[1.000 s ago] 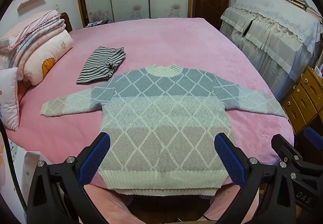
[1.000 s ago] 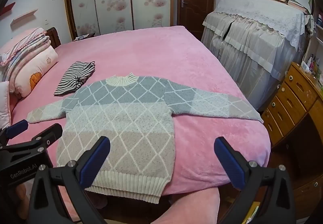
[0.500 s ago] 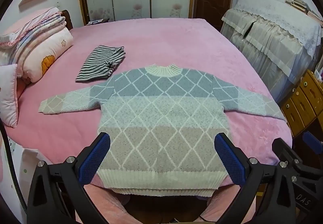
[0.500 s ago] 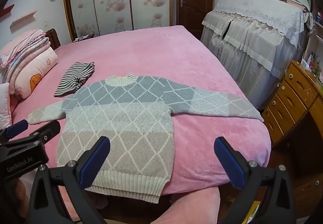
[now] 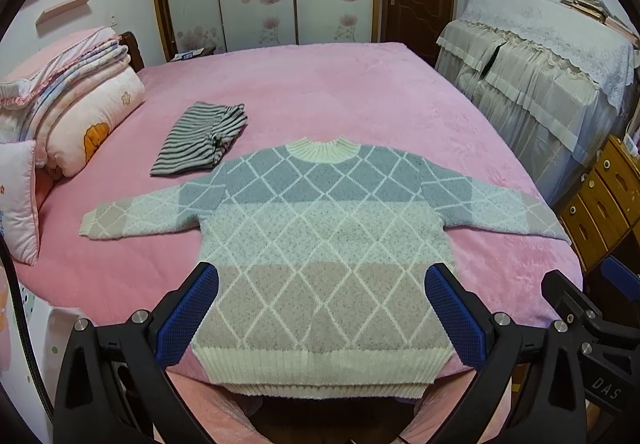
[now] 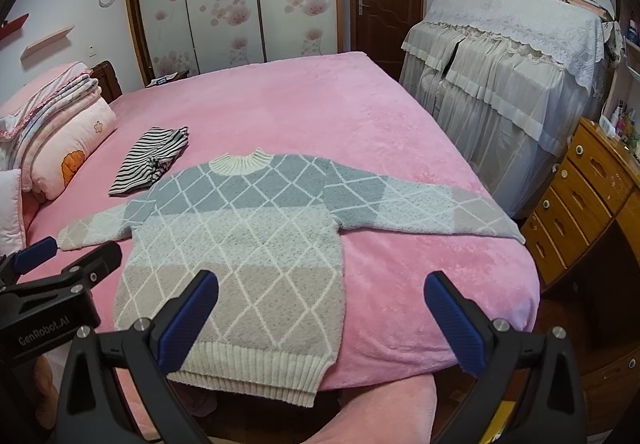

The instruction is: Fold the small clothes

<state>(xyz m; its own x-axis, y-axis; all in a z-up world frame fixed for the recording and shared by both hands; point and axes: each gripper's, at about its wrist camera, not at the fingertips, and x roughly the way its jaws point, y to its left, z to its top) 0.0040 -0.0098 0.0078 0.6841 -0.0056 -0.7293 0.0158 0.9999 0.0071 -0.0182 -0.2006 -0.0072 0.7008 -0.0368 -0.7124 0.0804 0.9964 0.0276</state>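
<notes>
Both tools are spread wide and holding nothing, as far as I can read them from my seat.

From the left wrist camera, my left tool point(image 5: 320, 308) hangs above the near edge of the bed point(image 5: 360, 92), its blue pads framing the lower body of the sweater point(image 5: 320, 244). That sweater lies flat and face up on the pink cover, collar away from me, both sleeves stretched out sideways, ribbed hem drooping slightly over the bed's near edge. A striped garment point(image 5: 200, 144), already folded, sits just beyond its left shoulder, with stacked quilts point(image 5: 72, 108) by the headboard further left. The right tool's black frame pokes in at the lower right corner.

From the right wrist camera, my right tool point(image 6: 320, 316) sits further right, so the sweater fills the left half of the picture and its right sleeve point(image 6: 432, 208) runs out almost to the bed's corner near the wooden drawers point(image 6: 580, 204). The cuff looks to hang past the edge, though the lens bends things there and I won't swear to it. The left tool shows at the lower left, also parted.

I judge folding of this sweater hasn't started; I'm lining up. Next I'd bring each tool out to a sleeve, pinch near the cuff, and carry it across the chest without dragging the body askew.
</notes>
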